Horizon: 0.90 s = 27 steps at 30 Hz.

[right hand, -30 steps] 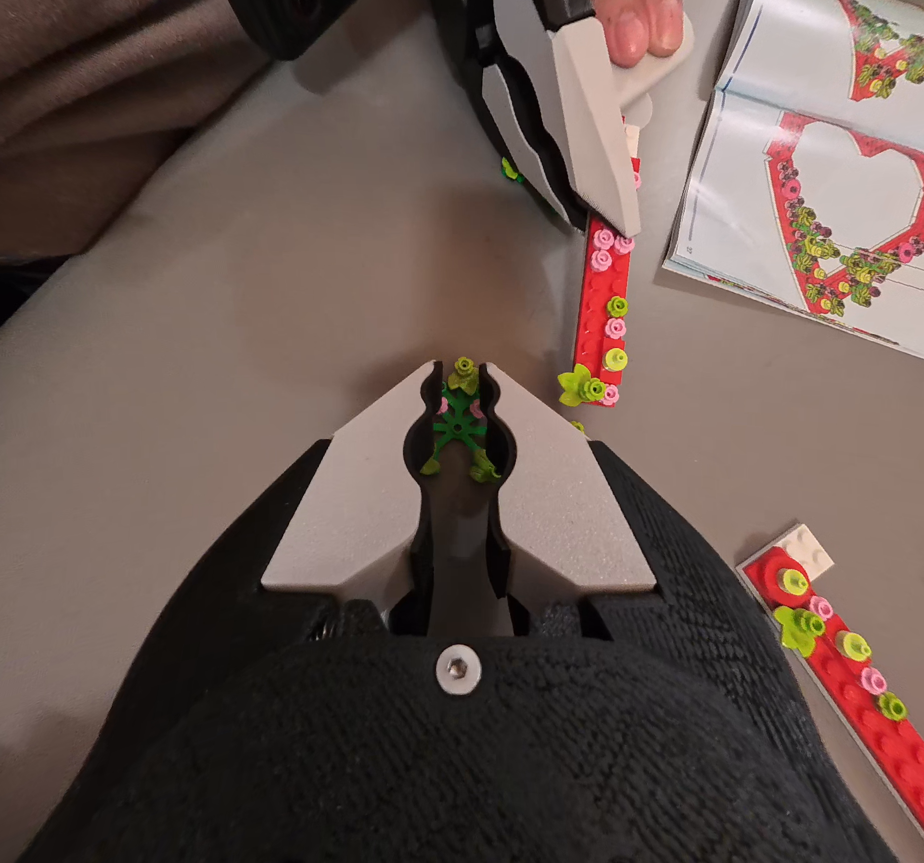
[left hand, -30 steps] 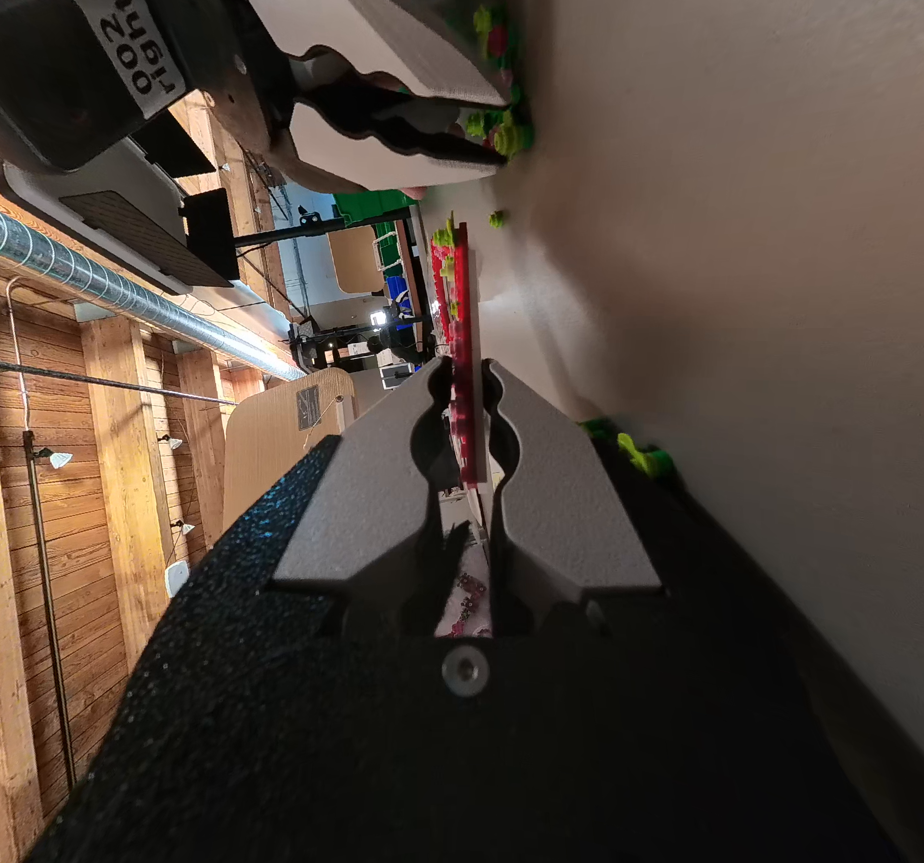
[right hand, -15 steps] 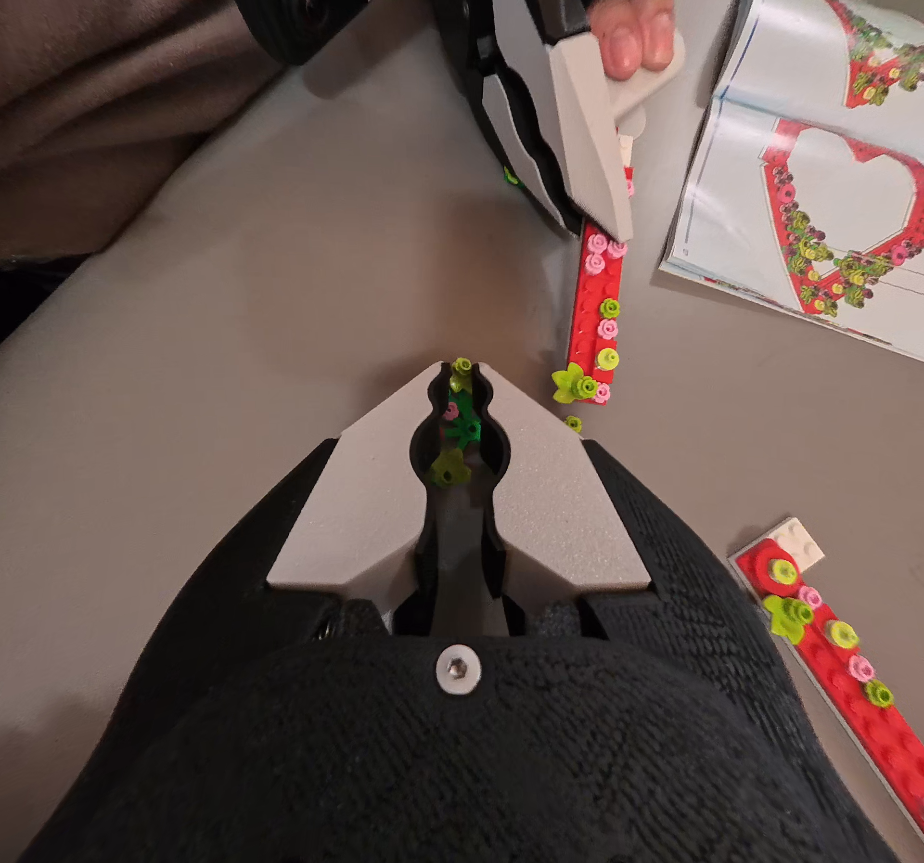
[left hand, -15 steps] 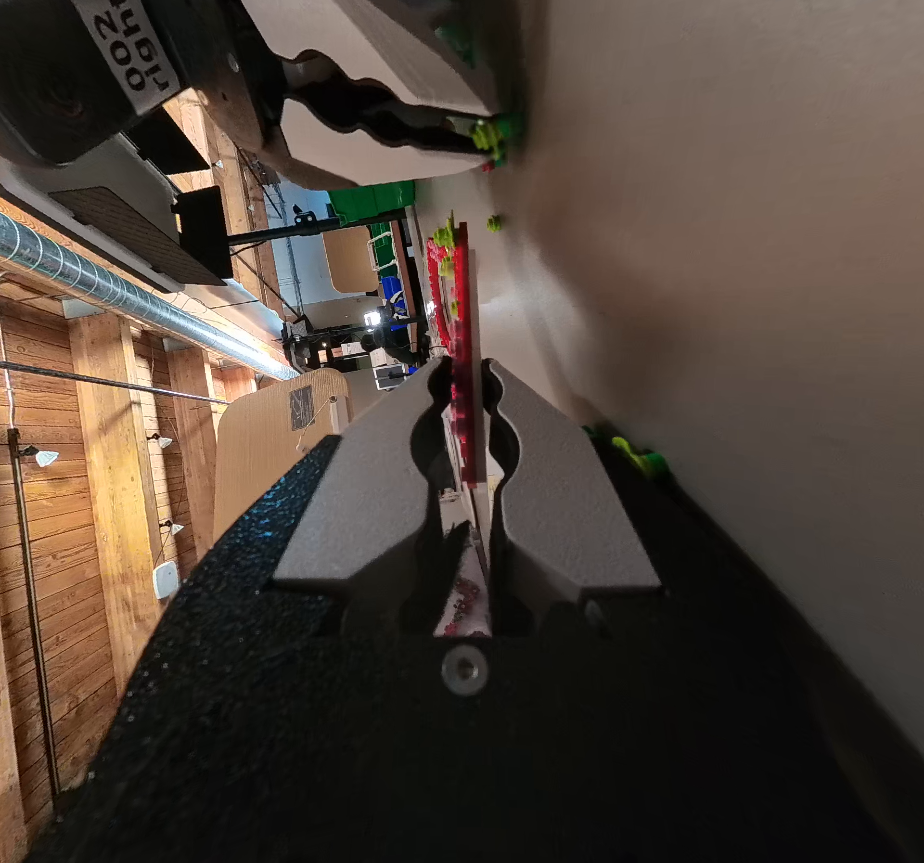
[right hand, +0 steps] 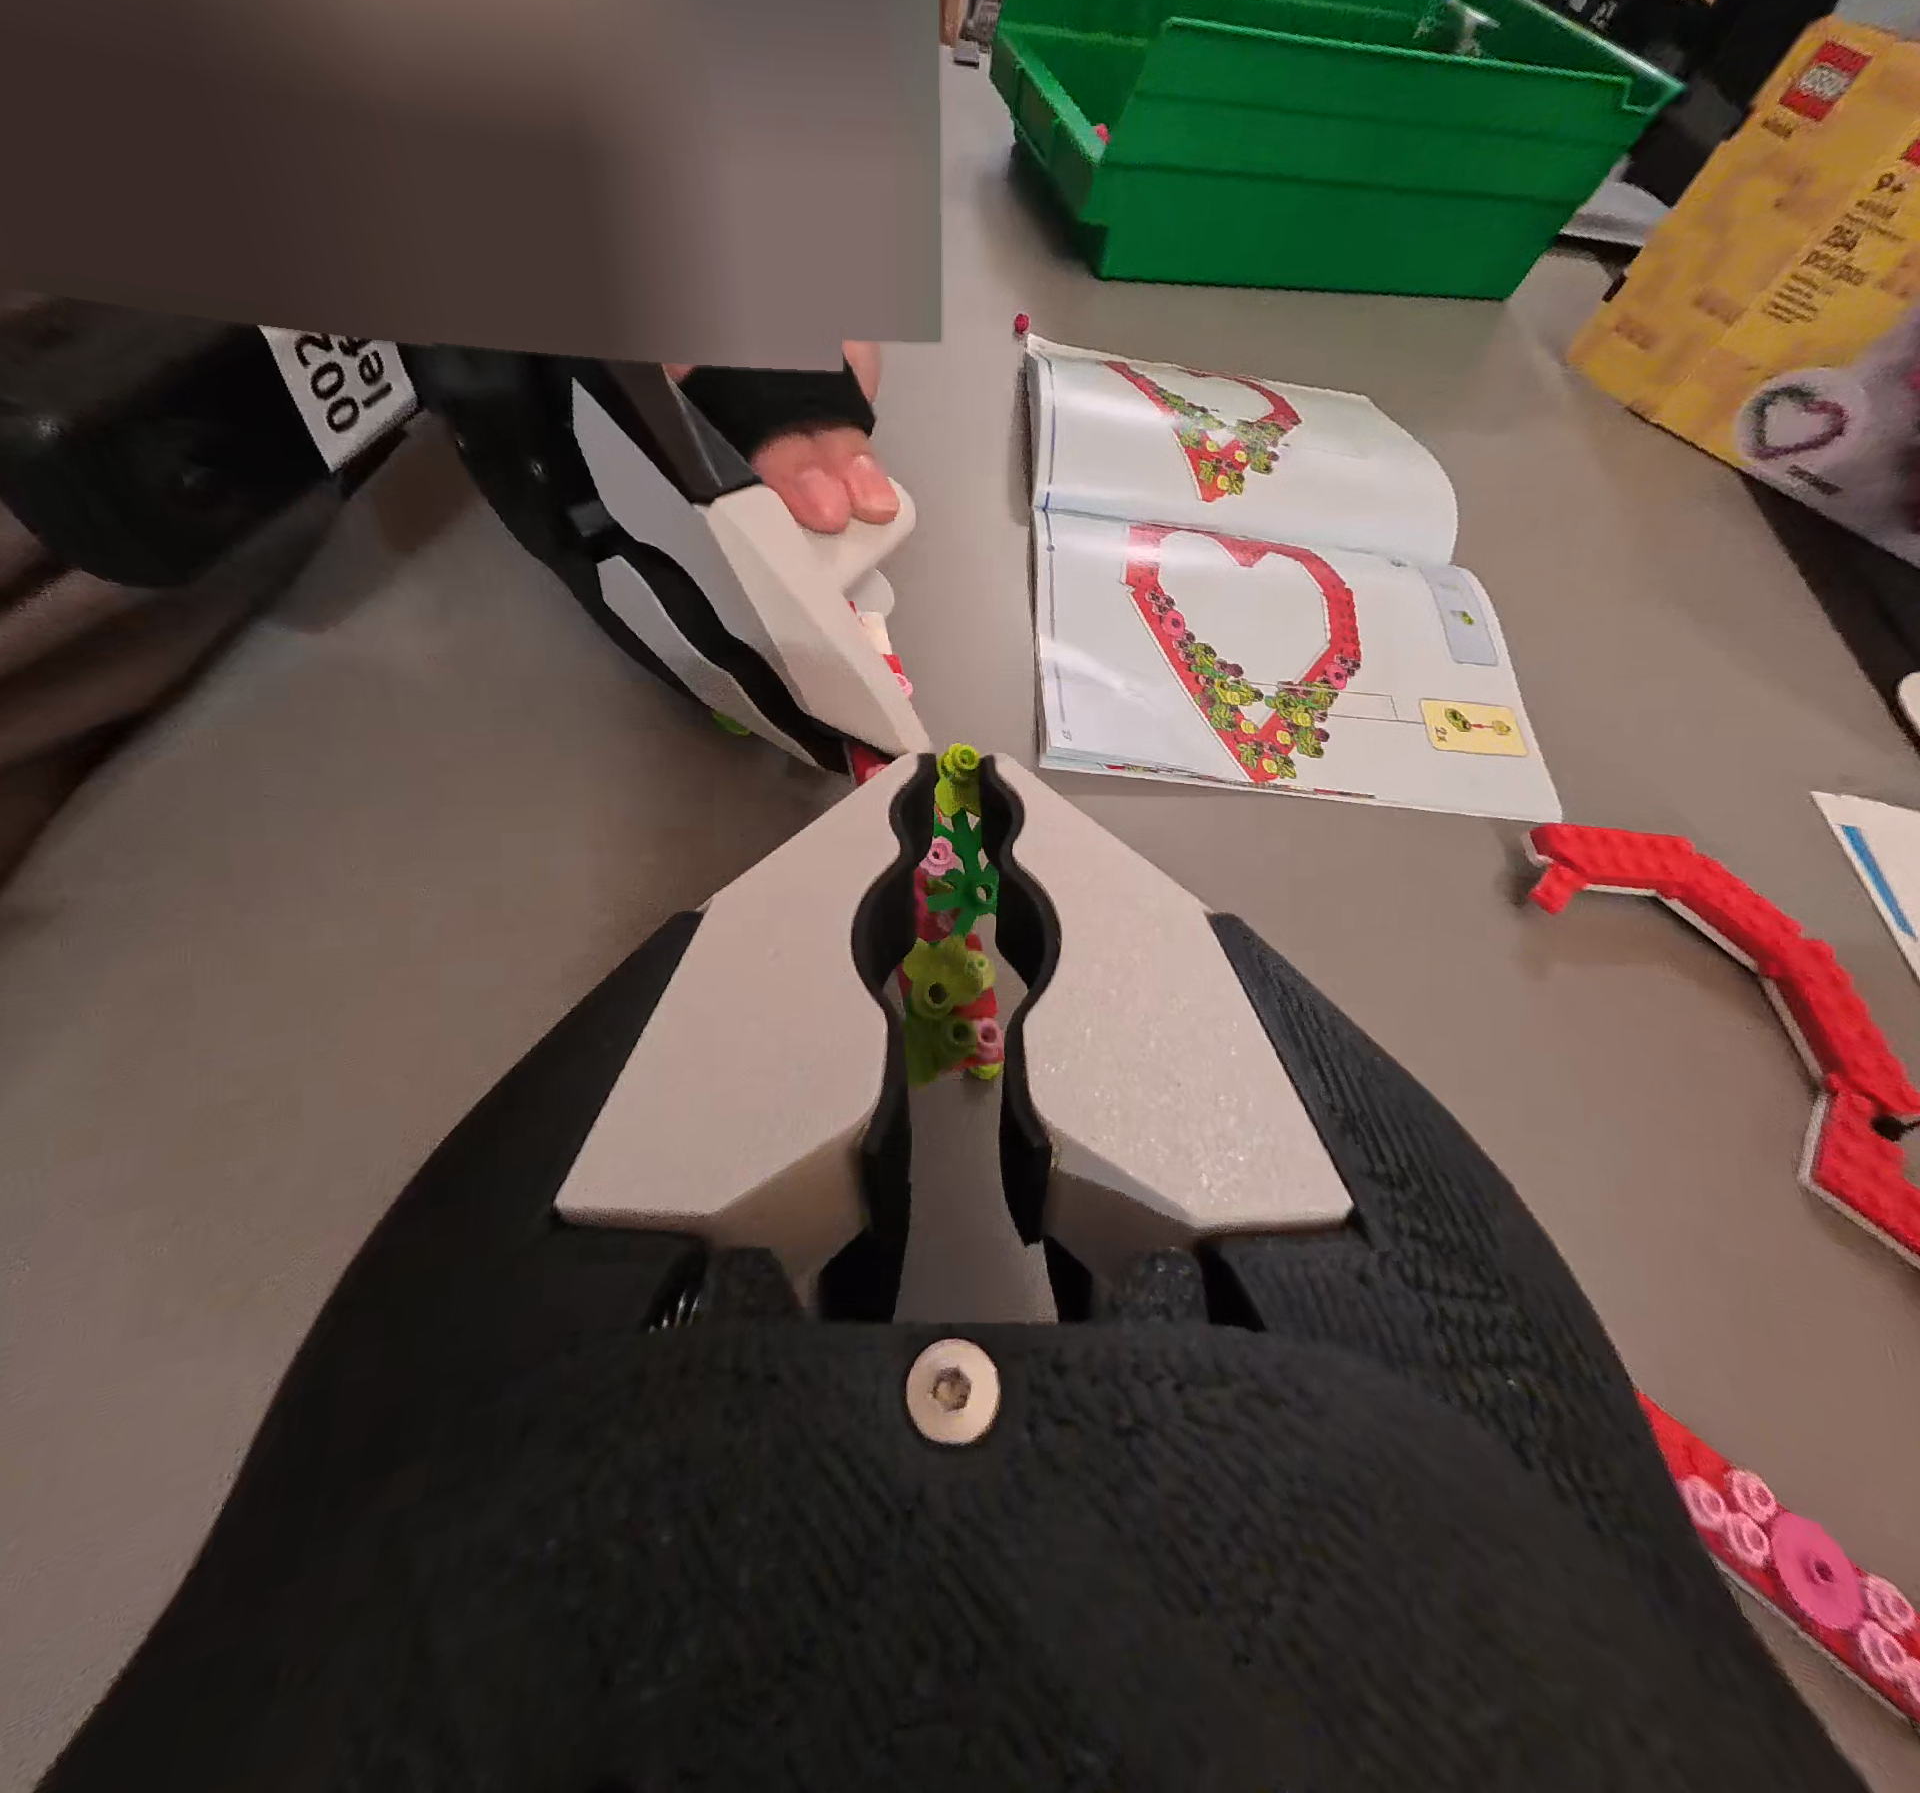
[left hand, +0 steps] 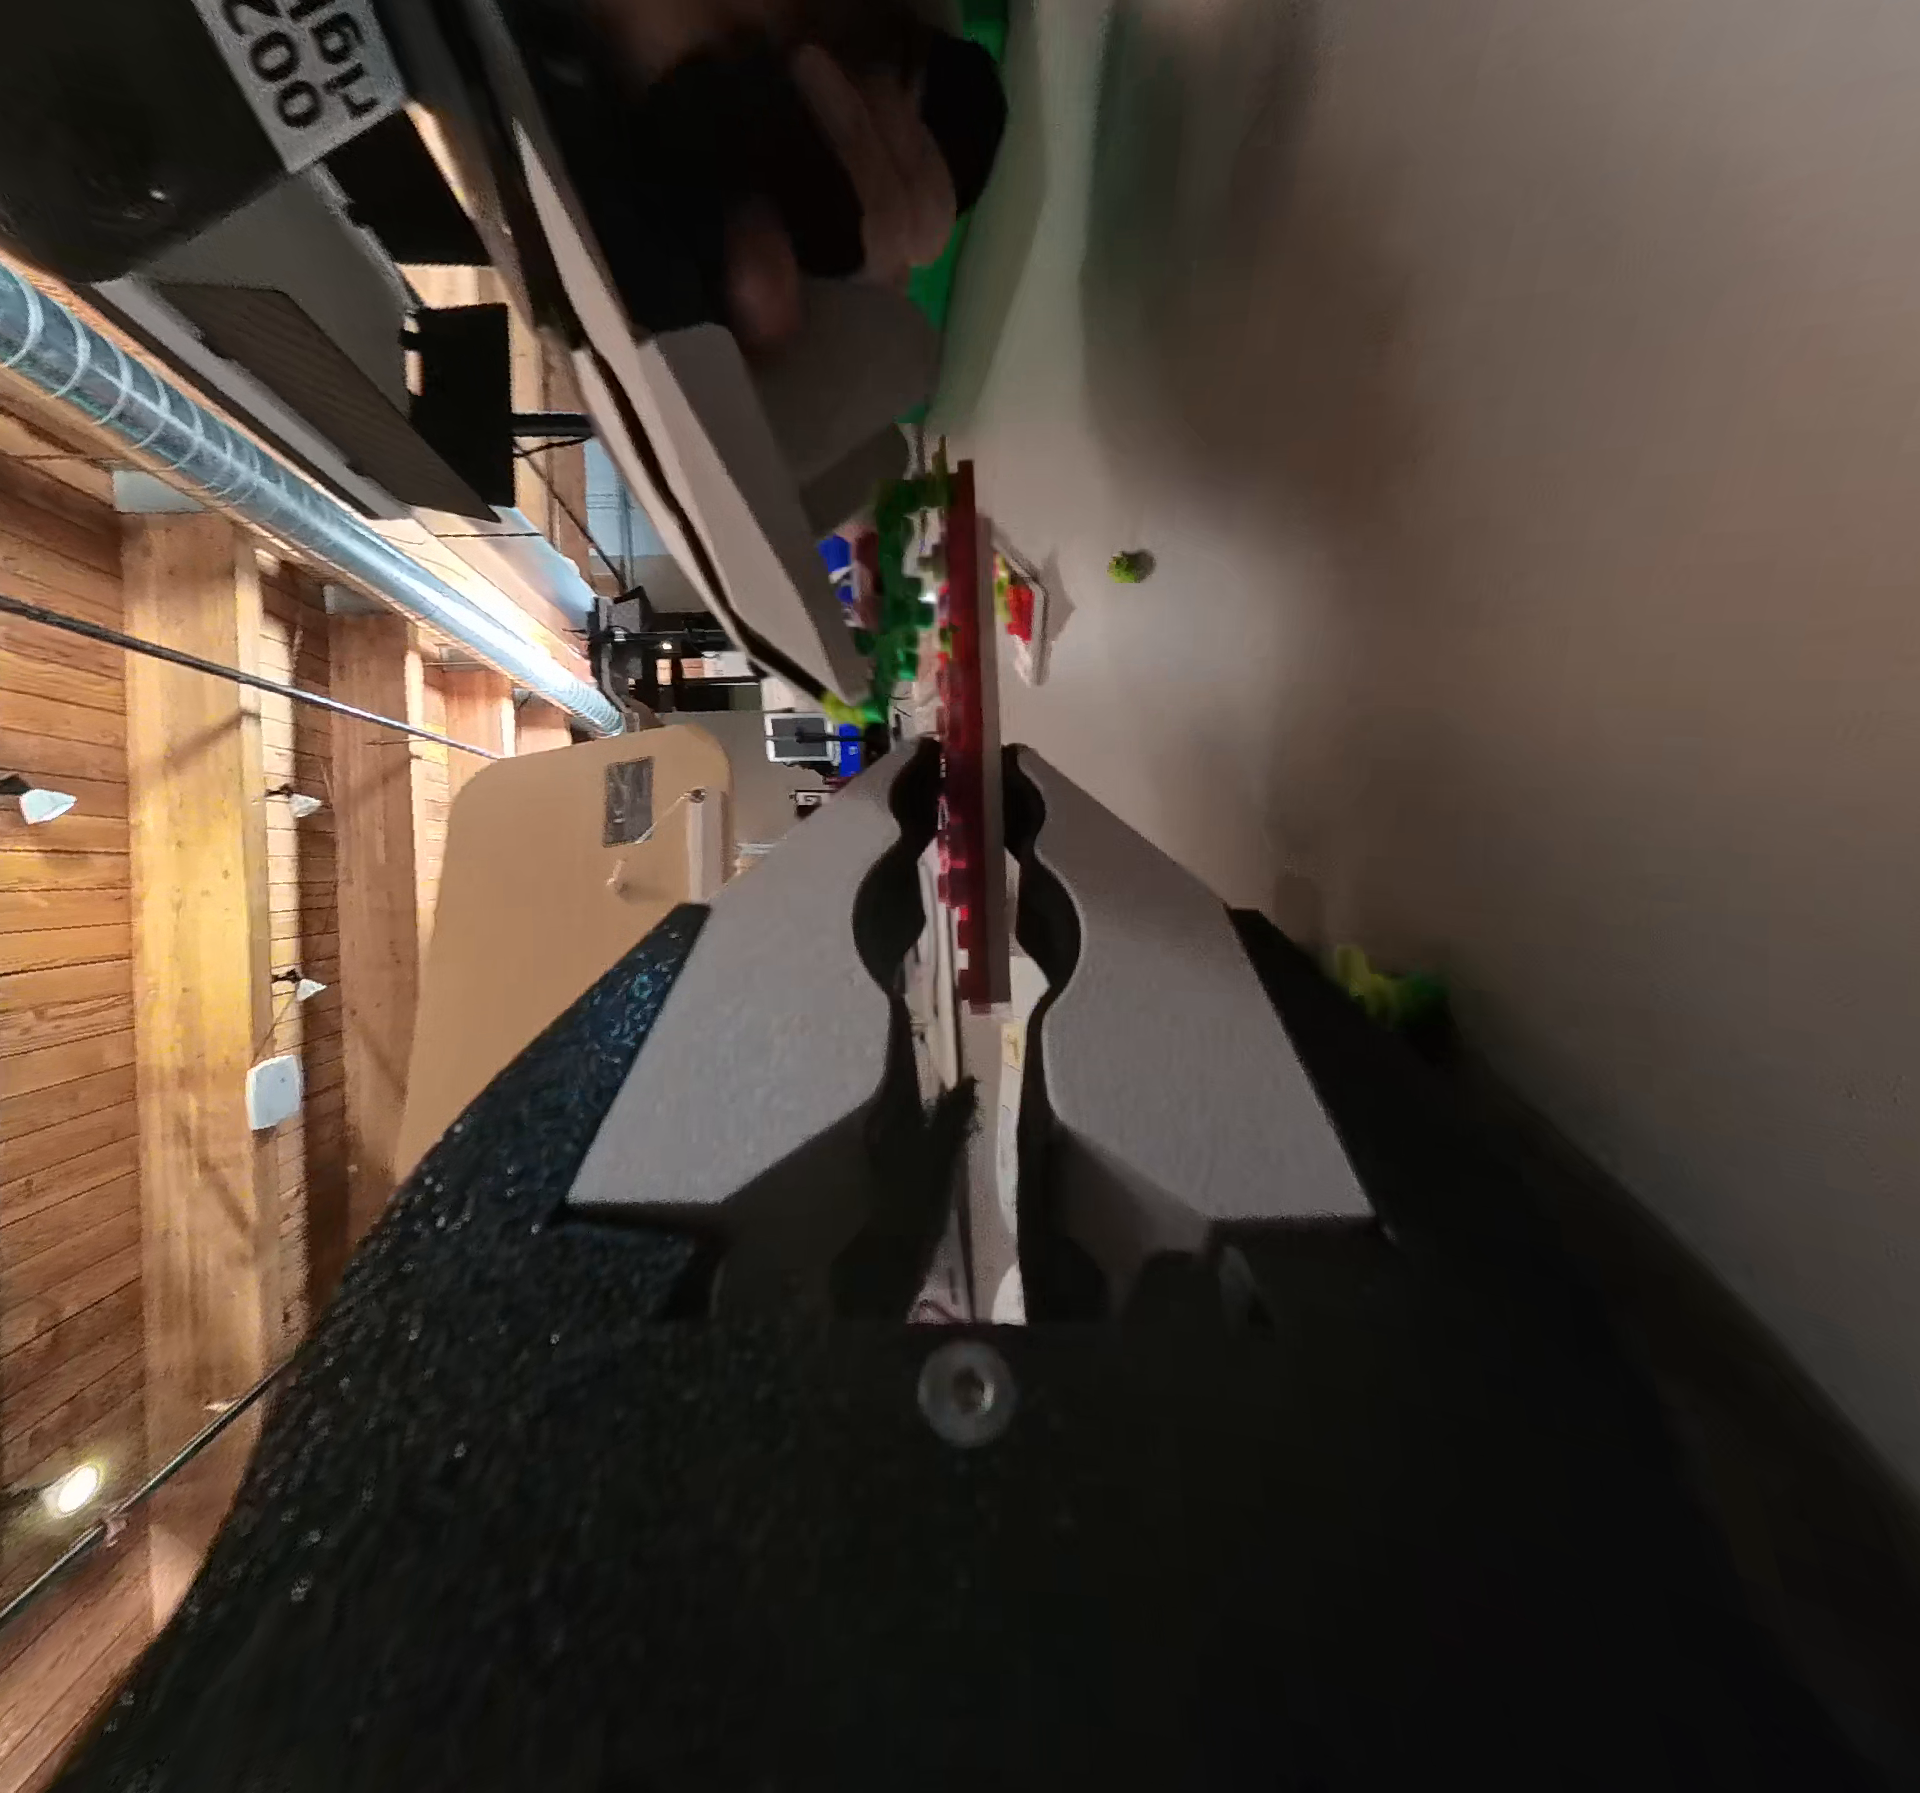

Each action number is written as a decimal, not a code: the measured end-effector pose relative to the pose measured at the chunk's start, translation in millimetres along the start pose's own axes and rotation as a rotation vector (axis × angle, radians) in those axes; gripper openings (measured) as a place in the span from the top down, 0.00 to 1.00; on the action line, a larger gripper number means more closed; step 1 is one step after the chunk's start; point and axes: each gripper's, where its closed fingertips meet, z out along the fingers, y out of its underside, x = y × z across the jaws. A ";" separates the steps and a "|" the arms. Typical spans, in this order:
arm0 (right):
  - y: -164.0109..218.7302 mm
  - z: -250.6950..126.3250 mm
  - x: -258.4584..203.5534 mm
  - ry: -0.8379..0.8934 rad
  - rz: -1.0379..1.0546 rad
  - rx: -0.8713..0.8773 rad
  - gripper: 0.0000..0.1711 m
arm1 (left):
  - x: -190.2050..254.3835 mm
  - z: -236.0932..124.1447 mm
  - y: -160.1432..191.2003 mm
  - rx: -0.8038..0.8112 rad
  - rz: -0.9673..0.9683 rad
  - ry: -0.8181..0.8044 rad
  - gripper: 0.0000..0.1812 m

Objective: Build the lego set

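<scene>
My left gripper [left hand: 971, 756] is shut on the near end of a long red lego strip [left hand: 975, 663] that lies flat on the grey table [left hand: 1455, 393]. My right gripper [right hand: 961, 772] is shut on a small cluster of a green leaf piece and lime flowers [right hand: 961, 860]. It holds the cluster just above the strip's far end, right in front of the left gripper [right hand: 862, 751]. Lime and pink flowers on the strip show through the gap between the right fingers. In the left wrist view the right gripper [left hand: 847, 689] hangs over the strip.
An open instruction booklet [right hand: 1247, 600] lies right of the grippers. A green bin [right hand: 1299, 112] and a yellow box [right hand: 1787, 289] stand behind it. A red curved frame piece [right hand: 1714, 922] and a red strip with pink flowers [right hand: 1818, 1577] lie at right. A loose lime stud [left hand: 1130, 566] is on the table.
My right gripper has lifted the green cluster off the table, tilted up and carried it over to the end of the red strip. My left gripper has stayed shut on the strip.
</scene>
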 end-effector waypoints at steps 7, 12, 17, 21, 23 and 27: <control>-4.3 2.3 -6.3 0.021 -0.046 -0.030 0.97 | -10.5 -3.6 -2.1 -0.004 -0.009 -0.045 0.96; -4.8 1.6 -6.0 0.016 -0.022 -0.029 0.97 | -13.0 -4.1 0.2 -0.017 -0.008 -0.056 0.96; -6.6 0.3 -7.2 0.012 -0.039 -0.025 0.95 | -15.6 -4.9 0.4 -0.017 -0.003 -0.071 0.96; -6.2 0.3 -10.3 0.013 -0.103 -0.036 0.89 | -18.8 -5.9 1.4 -0.016 -0.008 -0.086 0.96; -7.3 0.5 -11.6 0.025 -0.145 -0.039 0.88 | -20.4 -6.9 0.7 -0.010 -0.007 -0.096 0.96; -8.1 0.2 -14.0 0.059 -0.271 -0.062 0.85 | -22.9 -8.0 0.1 -0.003 -0.022 -0.105 0.96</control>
